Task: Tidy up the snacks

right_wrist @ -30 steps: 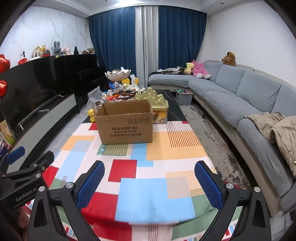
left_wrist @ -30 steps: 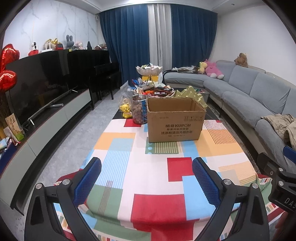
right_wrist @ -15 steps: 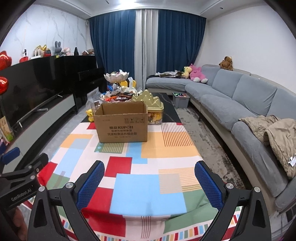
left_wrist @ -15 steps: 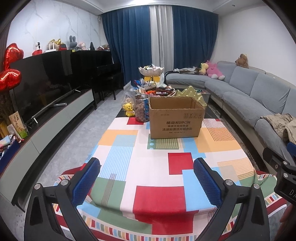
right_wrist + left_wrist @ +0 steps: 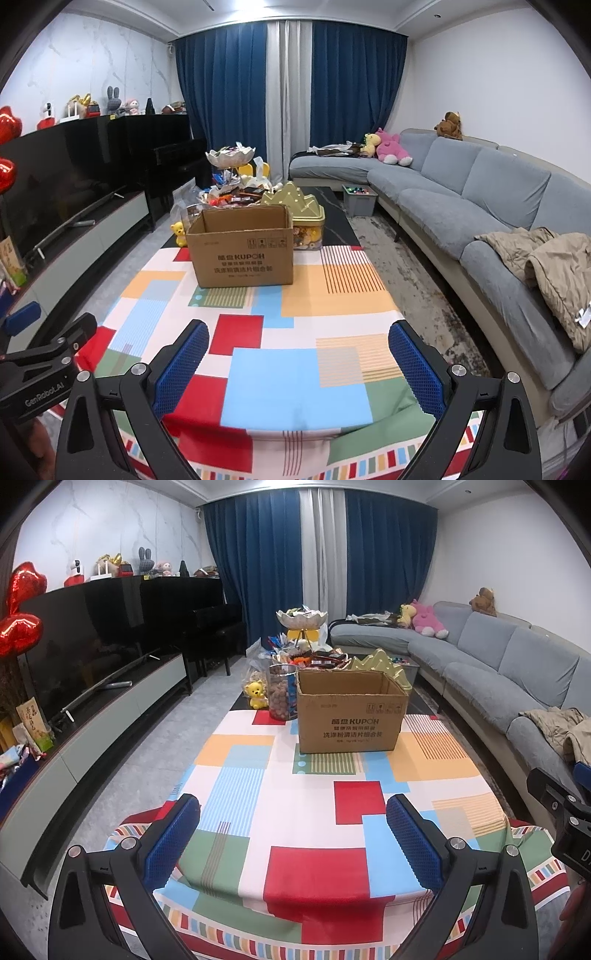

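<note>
Both cameras sit low at the near end of the tabletop point(image 5: 303, 812), looking down its length toward the far curtains point(image 5: 321, 554). The left wrist view looks out between the fingers of the left claw point(image 5: 293, 834); the right wrist view does likewise over the right claw point(image 5: 299, 354), from a little farther right. Each catches the other claw at its edge. Both share the cardboard box point(image 5: 351, 716) point(image 5: 242, 251), well away at mid-tabletop, the sofa point(image 5: 480, 192) on the right, and the television point(image 5: 85, 642) on the left.

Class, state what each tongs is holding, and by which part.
Nothing: the left tongs and right tongs are both open and empty above the tablecloth.
</note>
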A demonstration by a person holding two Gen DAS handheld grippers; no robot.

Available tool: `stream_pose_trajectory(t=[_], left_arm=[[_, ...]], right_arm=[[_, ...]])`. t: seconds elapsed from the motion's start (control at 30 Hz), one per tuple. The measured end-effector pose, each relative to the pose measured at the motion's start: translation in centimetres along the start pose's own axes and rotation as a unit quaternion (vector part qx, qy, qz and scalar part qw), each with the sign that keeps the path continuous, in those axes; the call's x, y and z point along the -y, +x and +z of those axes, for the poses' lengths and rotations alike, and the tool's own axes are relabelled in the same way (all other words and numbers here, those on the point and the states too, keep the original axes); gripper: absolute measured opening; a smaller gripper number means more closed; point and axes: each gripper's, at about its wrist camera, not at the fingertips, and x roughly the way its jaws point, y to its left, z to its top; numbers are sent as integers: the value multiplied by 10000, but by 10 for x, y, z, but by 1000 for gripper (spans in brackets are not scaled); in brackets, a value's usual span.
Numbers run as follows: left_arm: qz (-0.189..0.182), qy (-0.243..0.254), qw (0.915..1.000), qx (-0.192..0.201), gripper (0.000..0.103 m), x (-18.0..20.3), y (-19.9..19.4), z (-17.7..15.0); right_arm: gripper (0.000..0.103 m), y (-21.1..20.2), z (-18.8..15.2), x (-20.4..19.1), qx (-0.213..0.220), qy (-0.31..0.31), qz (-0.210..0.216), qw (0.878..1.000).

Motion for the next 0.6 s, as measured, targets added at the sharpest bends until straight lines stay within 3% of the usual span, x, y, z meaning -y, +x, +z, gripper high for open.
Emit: stream_pose_trajectory(t=[0.6], left_arm=[[1,2,10000,-1,103,0,0,0]], right_arm=[[99,1,0,2,0,4,3,10000]])
